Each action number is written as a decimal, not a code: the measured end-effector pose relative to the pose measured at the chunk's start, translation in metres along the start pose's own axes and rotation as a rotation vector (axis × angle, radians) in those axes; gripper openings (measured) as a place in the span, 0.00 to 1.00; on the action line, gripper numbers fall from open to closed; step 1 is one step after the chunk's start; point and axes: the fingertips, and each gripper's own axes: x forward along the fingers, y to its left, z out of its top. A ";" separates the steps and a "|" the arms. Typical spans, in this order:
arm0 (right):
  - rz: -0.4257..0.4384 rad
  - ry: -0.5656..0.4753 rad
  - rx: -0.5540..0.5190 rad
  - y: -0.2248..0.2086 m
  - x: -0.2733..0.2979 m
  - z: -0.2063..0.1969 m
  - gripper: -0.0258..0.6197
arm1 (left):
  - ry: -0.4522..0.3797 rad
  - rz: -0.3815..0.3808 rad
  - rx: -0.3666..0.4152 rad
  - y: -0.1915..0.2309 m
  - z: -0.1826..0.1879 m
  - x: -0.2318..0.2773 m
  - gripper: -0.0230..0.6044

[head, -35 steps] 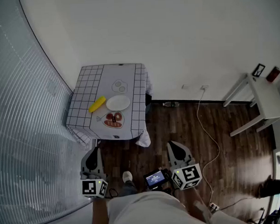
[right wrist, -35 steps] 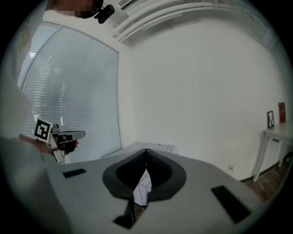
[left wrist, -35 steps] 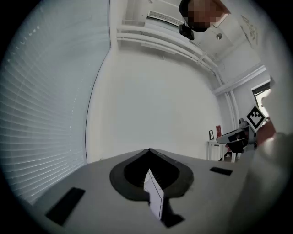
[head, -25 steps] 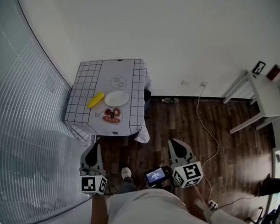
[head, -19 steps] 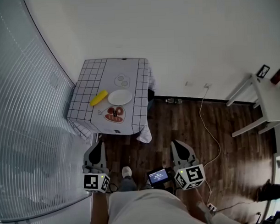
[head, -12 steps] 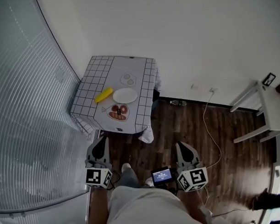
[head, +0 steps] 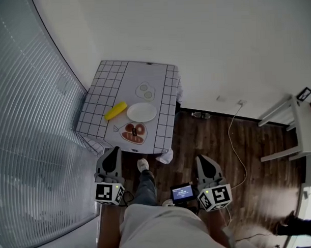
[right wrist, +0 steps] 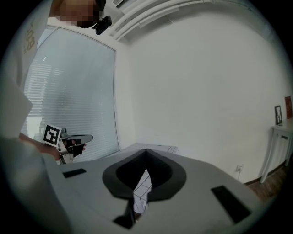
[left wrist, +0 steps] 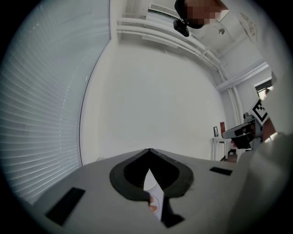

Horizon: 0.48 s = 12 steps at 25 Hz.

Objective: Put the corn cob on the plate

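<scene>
— What stands around the table (head: pixel 100 102)?
— It is one small table under a squared cloth (head: pixel 166 156), in the corner between the blinds (head: pixel 33 125) at 9 o'clock and the white wall (head: pixel 203 43) at 12 o'clock. On the wooden floor (head: pixel 207 137), one white cable (head: pixel 233 138) runs at 1 o'clock from the right gripper (head: pixel 203 162). One white side table (head: pixel 302 133) stands at the 3 o'clock edge.
— And where is the corn cob (head: pixel 116 110)?
— One yellow corn cob lies on the cloth, at 9 o'clock from the one white plate (head: pixel 142 112), just beside its rim. If they touch, I cannot tell. The cloth carries two prints: eggs (head: pixel 144 90) at 12 o'clock from the plate and a dish of red food (head: pixel 134 133) at 6 o'clock.
— The tools?
— Two grippers, both at 6 o'clock from the table and well apart from it. The left gripper (head: pixel 111 154) has its jaws closed, tips together, and the right gripper the same. One small screen (head: pixel 182 192) sits between them, nearer the right one.
— What is in the way?
— One shoe (head: pixel 142 165) of the person, on the floor between the grippers and the table's near edge, where a corner of the cloth hangs down.
</scene>
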 end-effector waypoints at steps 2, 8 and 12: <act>-0.009 0.004 -0.002 -0.002 0.028 0.003 0.05 | 0.000 -0.011 -0.007 0.018 -0.003 0.023 0.05; -0.032 0.011 -0.080 -0.004 0.116 0.024 0.05 | 0.028 -0.012 0.034 0.080 -0.010 0.090 0.05; -0.043 0.066 -0.124 -0.002 0.172 0.027 0.05 | 0.055 -0.024 0.034 0.119 -0.023 0.125 0.05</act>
